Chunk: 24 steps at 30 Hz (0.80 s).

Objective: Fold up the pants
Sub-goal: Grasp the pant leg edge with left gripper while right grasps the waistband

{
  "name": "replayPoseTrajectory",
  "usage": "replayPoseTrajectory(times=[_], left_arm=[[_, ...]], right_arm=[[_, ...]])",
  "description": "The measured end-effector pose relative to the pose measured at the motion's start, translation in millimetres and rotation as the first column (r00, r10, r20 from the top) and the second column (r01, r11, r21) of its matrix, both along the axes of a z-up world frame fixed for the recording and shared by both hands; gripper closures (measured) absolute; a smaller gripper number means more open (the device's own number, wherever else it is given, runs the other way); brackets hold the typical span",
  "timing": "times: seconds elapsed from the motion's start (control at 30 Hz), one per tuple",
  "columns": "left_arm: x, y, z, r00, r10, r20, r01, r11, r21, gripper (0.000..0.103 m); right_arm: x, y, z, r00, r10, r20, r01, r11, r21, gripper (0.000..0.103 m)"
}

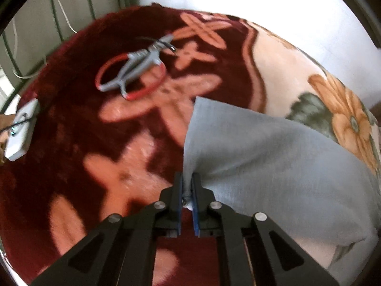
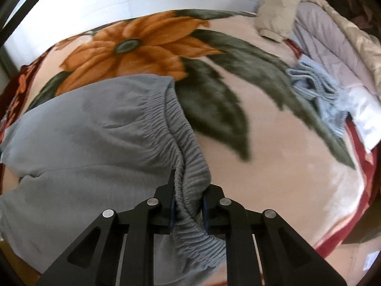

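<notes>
Grey pants [image 1: 273, 157] lie on a floral blanket [image 1: 119, 143] spread over a bed. In the left wrist view my left gripper [image 1: 187, 181] is shut on the leg hem end of the pants, with cloth pinched between its blue pads. In the right wrist view the pants [image 2: 95, 138] stretch to the left, and my right gripper [image 2: 188, 190] is shut on the bunched elastic waistband [image 2: 171, 124]. The cloth hangs slightly lifted between the two grippers.
A red and grey ring-shaped tool [image 1: 133, 71] and a white power strip [image 1: 20, 133] lie on the dark red part of the blanket. A blue knit garment [image 2: 316, 90] and a beige quilted jacket [image 2: 328, 38] lie at the far right. A white wall [image 2: 119, 4] stands behind.
</notes>
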<state>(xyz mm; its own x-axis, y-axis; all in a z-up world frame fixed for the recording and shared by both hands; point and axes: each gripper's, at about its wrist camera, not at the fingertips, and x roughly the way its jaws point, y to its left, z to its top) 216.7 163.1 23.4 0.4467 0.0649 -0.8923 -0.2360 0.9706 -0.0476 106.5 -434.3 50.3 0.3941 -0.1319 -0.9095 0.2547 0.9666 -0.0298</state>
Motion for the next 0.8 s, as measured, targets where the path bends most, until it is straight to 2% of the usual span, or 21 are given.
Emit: replayPoseTrajectory(times=[0.1,0.17,0.27,0.33,0.43,0.5,0.6,0.8], left_arm=[[-7,-8,-6,0.999,-0.034,-0.022,0.033,0.999,-0.024,0.096],[-14,-16,-9,0.998,-0.062,-0.029,0.062,0.998,-0.010,0.095],[-19,-22,-10,0.996,-0.088,-0.033,0.089,0.996,0.030,0.095],[-19,-23,-9,0.995,-0.090,-0.040,0.092,0.995,0.050,0.090],[-20,-21,-3,0.996,-0.078,-0.038,0.080,0.995,0.061,0.082],[-25,-20,2,0.997,-0.071,-0.032,0.073,0.995,0.065,0.067],[-36,-21,11,0.997,-0.070,-0.024,0.072,0.996,0.055,0.050],[-49,-39,26,0.992,-0.125,-0.005,0.125,0.991,0.043,0.040]], right_arm=[[-9,-20,-4,0.998,-0.050,-0.023,0.051,0.999,0.010,0.086],[-14,-27,-10,0.997,-0.061,-0.048,0.062,0.998,0.007,0.086],[-14,-25,-24,0.995,-0.024,-0.101,0.024,1.000,0.005,0.085],[-10,-21,-29,0.992,-0.001,-0.124,-0.002,1.000,-0.025,0.080],[-10,-20,-21,0.993,-0.005,-0.114,0.001,0.999,-0.038,0.075],[-15,-21,-13,0.995,-0.014,-0.099,0.009,0.999,-0.049,0.071],[-22,-20,4,0.997,-0.016,-0.072,0.011,0.998,-0.069,0.070],[-12,-17,32,1.000,-0.018,0.012,0.020,0.993,-0.117,0.062]])
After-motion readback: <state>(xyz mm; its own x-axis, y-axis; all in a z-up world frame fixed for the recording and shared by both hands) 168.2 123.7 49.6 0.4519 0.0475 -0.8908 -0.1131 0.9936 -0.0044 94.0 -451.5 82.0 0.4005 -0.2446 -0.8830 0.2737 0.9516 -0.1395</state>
